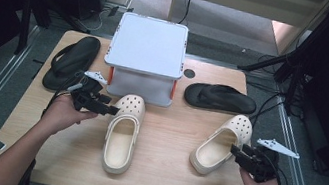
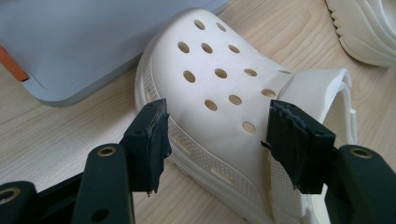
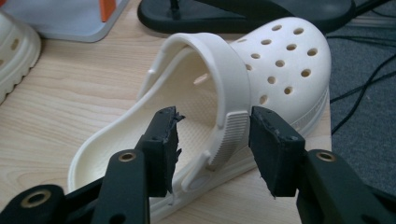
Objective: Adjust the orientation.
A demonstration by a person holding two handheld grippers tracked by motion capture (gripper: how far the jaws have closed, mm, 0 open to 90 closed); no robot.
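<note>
At table's near edge, each cream clog is straddled by parted jaws, positioned for grasping: left gripper (image 1: 113,110) at left clog (image 1: 123,134), right gripper (image 1: 235,150) at right clog (image 1: 221,143).

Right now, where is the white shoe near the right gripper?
In the high view the right cream clog lies at the table's right side, just below the right black flip-flop, with the open right gripper at its side wall.

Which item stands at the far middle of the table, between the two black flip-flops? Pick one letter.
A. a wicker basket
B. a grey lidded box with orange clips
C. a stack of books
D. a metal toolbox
B: the grey lidded box with orange clips stands at the table's far middle, the left black flip-flop on one side and the right black flip-flop on the other.
</note>
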